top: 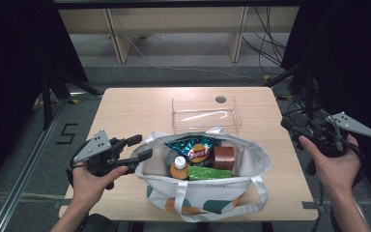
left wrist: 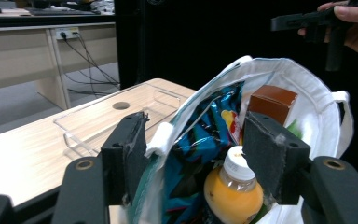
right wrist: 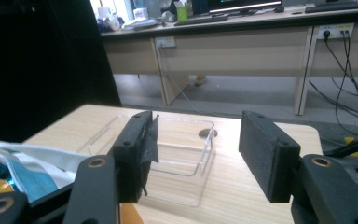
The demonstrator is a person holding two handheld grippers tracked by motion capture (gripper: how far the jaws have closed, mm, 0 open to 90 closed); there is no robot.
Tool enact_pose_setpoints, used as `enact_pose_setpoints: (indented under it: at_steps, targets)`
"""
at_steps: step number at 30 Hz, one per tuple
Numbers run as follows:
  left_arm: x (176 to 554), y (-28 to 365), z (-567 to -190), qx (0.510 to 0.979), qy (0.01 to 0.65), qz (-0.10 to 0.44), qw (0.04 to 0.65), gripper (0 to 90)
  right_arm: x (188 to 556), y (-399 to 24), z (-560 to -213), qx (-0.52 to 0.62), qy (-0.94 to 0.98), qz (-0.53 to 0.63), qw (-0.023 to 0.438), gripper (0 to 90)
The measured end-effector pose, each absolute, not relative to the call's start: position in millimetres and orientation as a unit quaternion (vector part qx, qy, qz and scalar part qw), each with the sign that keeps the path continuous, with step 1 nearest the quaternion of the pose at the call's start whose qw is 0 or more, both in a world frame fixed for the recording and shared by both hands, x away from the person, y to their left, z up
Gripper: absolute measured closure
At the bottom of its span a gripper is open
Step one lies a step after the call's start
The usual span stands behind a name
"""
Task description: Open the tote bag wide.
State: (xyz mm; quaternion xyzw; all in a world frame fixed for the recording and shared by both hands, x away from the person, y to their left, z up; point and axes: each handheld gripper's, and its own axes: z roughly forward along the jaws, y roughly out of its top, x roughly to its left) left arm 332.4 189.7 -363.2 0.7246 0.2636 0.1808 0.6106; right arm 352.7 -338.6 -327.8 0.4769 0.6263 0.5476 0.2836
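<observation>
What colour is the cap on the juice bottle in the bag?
White. The bottle cap tops orange juice, and it shows best in the left gripper view.

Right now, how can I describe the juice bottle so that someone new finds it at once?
Look at the white bag on the near side of the table. Inside, at its left, a small bottle stands upright beside the blue snack packet. Only it has orange contents and a white cap.

Both hands hold their tools low and apart, the left gripper (top: 137, 148) and right gripper (top: 290, 123) with jaws parted.
</observation>
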Motion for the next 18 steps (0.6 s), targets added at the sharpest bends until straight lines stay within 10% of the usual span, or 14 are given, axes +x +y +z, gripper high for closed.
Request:
enact_pose_setpoints:
  at_steps: [18]
  targets:
    - [319,149,-357,0.762,0.202,0.140,0.599,46.8,352,-331,-324,0.473,0.630,0.548,0.282,47.4]
